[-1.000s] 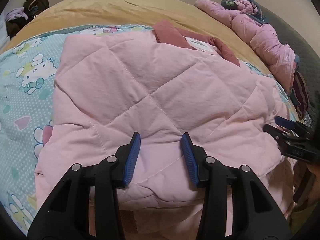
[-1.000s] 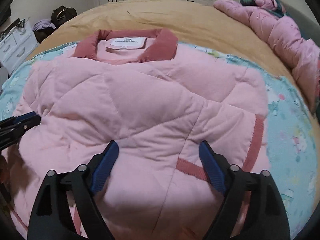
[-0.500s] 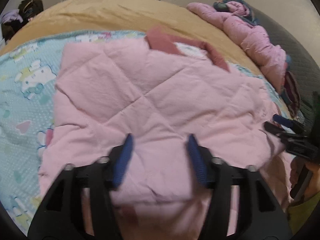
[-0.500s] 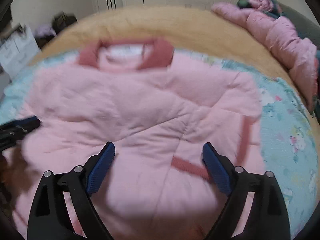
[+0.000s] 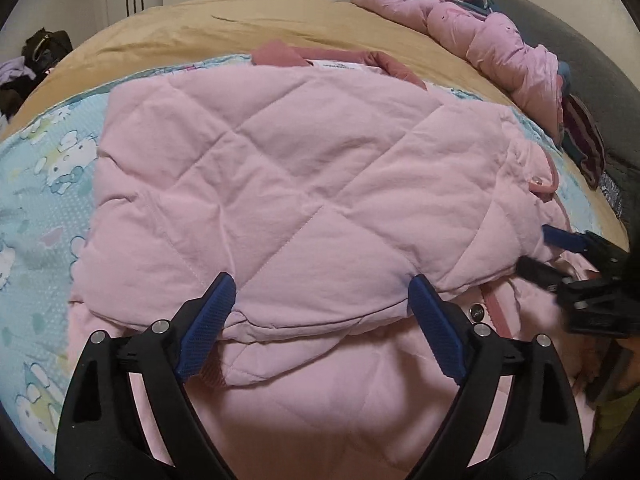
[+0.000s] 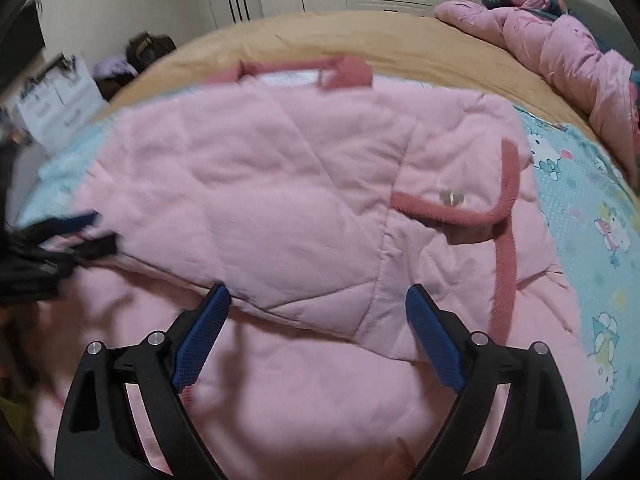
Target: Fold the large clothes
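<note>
A pink quilted jacket [image 5: 304, 184] with a dark pink collar [image 5: 280, 54] lies folded on the bed, its upper layer doubled over the lower part. My left gripper [image 5: 322, 292] hovers open at the near folded edge, nothing between its blue pads. In the right wrist view the same jacket [image 6: 272, 200] shows a dark pink trimmed pocket flap [image 6: 452, 204] with a snap. My right gripper [image 6: 318, 304] is open over the folded edge too, holding nothing. Each gripper appears at the side of the other's view: the right one [image 5: 560, 256], the left one [image 6: 76, 232].
The jacket rests on a light blue cartoon-print sheet [image 5: 44, 168] over a tan bedspread [image 5: 240, 20]. A crumpled pink padded garment [image 5: 500, 40] lies along the far right by a dark headboard. White wardrobes stand behind; bags [image 6: 148, 50] sit on the floor at left.
Both grippers have pulled back toward the near edge and the left one has opened wider. The jacket's near part now lies doubled over, showing the pocket flap and snap.
</note>
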Motion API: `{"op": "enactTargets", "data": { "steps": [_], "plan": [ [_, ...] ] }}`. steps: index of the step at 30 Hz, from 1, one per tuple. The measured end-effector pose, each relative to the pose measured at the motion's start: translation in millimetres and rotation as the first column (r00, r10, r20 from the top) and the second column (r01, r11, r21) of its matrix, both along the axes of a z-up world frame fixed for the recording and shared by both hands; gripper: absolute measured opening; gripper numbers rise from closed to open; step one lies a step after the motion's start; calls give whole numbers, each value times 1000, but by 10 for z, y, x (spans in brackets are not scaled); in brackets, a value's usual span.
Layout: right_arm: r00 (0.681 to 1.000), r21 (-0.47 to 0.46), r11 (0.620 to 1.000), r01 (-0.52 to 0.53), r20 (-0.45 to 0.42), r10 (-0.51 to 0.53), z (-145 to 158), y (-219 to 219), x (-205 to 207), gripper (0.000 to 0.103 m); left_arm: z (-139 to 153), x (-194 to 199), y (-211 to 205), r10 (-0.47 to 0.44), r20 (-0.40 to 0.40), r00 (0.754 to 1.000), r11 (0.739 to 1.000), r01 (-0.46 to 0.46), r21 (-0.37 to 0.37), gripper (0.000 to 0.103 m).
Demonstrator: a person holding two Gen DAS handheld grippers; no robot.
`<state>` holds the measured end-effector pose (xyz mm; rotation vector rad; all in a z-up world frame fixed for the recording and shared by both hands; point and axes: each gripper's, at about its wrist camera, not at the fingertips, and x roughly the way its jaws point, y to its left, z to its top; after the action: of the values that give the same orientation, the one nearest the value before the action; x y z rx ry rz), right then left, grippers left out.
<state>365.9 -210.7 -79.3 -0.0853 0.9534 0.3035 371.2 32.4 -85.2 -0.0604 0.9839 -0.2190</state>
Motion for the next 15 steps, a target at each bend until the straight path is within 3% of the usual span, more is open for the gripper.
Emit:
{"op": "enactTargets", "data": {
  "steps": [9,11,13,15],
  "plan": [
    [999,32,999,11,-32,-10,20,-9,149,91,43,-26,-56,17,15,1000,1000,-17,14,84],
    [999,67,998,18,-32,-15,94,-51,129,91,103,-65,-58,26,22,999,1000,-27,15,86],
    [999,114,993,29,-27,-26,190,-112,102,91,158,-110,-42,35,29,999,999,-35,-6,94],
    [999,173,984,39,-20,-36,298,-190,65,97,210,-157,-28,51,32,998,999,-51,-13,94]
  ]
}}
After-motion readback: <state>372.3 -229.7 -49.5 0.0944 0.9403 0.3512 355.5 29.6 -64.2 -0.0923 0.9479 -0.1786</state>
